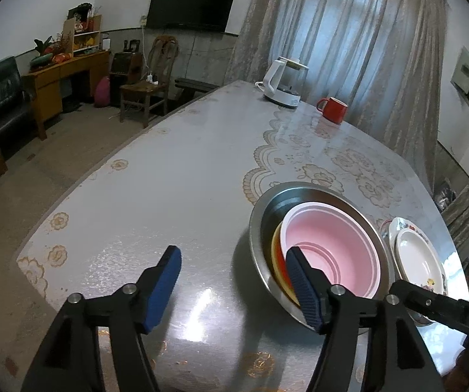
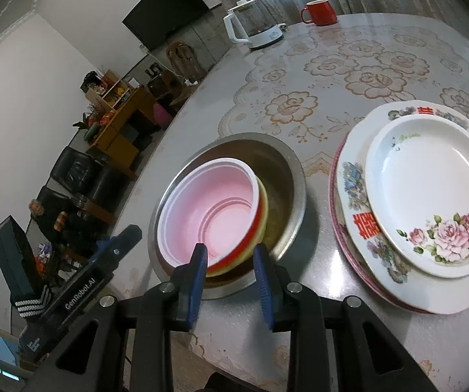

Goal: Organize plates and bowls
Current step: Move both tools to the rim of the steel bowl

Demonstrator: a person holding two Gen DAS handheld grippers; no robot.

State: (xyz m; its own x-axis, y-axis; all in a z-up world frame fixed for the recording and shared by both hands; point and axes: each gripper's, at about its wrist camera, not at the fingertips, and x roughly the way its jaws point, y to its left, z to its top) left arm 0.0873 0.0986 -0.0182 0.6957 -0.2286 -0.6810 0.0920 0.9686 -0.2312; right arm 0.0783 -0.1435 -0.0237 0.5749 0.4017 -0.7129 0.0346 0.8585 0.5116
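Bowls nest by size at lower centre of the right wrist view: pink plastic bowl point(image 2: 214, 209), ribbed and smooth, tilted in an orange-rimmed bowl point(image 2: 262, 225), both inside a dull steel basin point(image 2: 286, 176). Glossy ceramic plates point(image 2: 427, 196), floral print, stack largest-lowest at right, just beside the basin. Left tool point(image 1: 234, 287) is released, nothing between its blue ridged pads. Right tool point(image 2: 231, 261) stands narrowly parted, empty, above the basin's near rim. Surface point(image 2: 332, 75) has a slick lace-print cover.
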